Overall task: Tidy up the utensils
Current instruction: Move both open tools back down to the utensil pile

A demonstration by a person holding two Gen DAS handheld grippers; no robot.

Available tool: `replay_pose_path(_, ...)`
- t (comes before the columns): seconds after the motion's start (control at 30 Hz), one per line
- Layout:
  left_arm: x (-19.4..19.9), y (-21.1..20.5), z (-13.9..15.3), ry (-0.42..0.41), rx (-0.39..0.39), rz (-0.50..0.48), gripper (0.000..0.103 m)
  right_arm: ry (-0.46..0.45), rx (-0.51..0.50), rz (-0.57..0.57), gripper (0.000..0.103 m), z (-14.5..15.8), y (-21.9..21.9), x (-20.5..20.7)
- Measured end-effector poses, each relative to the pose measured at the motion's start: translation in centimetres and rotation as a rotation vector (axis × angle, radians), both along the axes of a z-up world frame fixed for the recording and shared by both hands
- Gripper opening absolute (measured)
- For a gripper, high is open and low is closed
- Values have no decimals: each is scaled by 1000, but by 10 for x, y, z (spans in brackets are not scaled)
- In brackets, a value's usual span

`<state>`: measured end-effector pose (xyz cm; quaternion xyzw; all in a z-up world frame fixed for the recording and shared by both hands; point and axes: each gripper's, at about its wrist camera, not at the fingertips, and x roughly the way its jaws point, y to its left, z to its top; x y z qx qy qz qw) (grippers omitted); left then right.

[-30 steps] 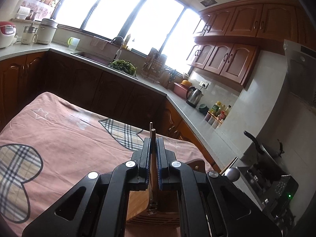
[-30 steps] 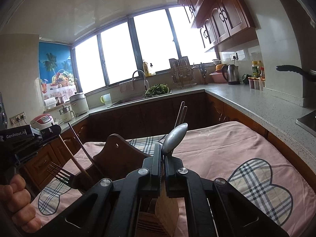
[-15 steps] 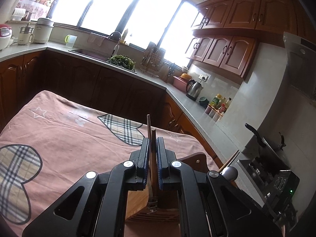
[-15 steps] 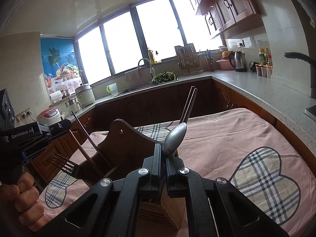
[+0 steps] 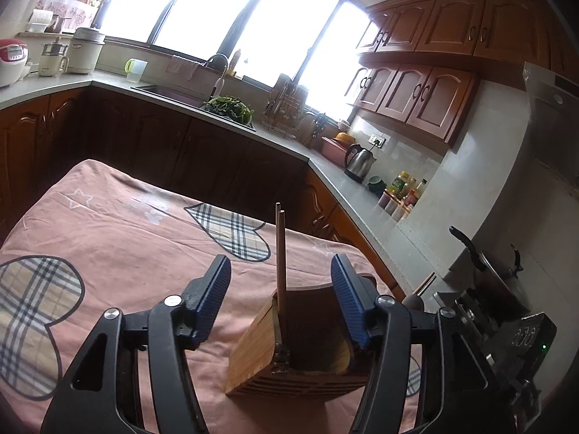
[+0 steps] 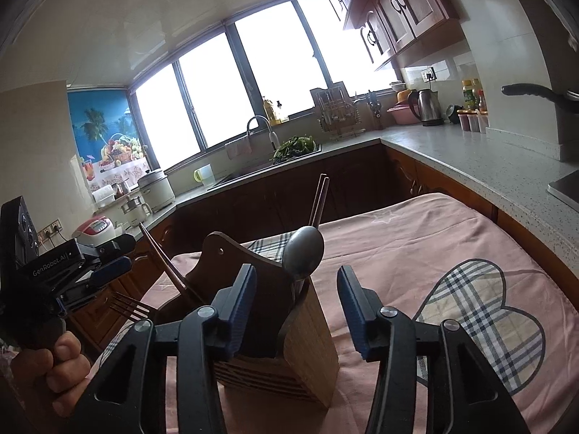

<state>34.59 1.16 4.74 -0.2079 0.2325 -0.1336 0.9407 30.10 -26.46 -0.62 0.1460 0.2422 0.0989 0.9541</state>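
Now both grippers stood open over the holder.

Left gripper [image 5: 281, 285] had its fingers spread wide, and the chopsticks [image 5: 279, 249] stood upright in the wooden holder [image 5: 253, 347] between them, touching neither. Right gripper [image 6: 296, 293] also had its fingers apart; the spoon [image 6: 303, 253] stood bowl-up in the holder, and a fork [image 6: 132, 307] stuck out at the holder's left side. The holder stood on the pink cloth [image 5: 119, 238].

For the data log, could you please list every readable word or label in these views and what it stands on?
"GenRobot.AI": on the left gripper body, in the right wrist view.
Sauce bottles: labels too small to read.
Rice cooker: panel too blurred to read.
Nothing else legible.
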Motion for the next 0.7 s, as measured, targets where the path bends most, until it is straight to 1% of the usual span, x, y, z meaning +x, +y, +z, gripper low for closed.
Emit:
replay_pose_path(0.03,-3,2,1,-4,-8,0,70,0,7,-3,65,1,-2,-1)
replay_pose_path(0.1,-11,5,3,-5,-12,9,78,0,21,-13,73,3,-6,-6)
replay_pose_path(0.13,-14,8,4,-2,-12,16,83,0,27,-17,77,4,-9,-8)
replay_pose_path(0.2,-22,13,4,7,-18,19,85,4,37,-26,82,6,-12,-14)
replay_pose_path(0.27,-32,18,3,33,-6,34,91,12,51,-28,83,8,-16,-19)
replay_pose_path(0.37,-53,27,-4,66,3,46,93,24,60,-28,85,12,-20,-32)
replay_pose_path(0.47,-72,32,-15,119,31,57,94,27,64,-16,86,17,-21,-48)
replay_pose_path(0.63,-97,41,-37,201,38,52,94,44,57,5,86,20,-20,-71)
replay_pose_path(0.7,-108,42,-45,221,40,52,94,54,62,10,86,20,-21,-80)
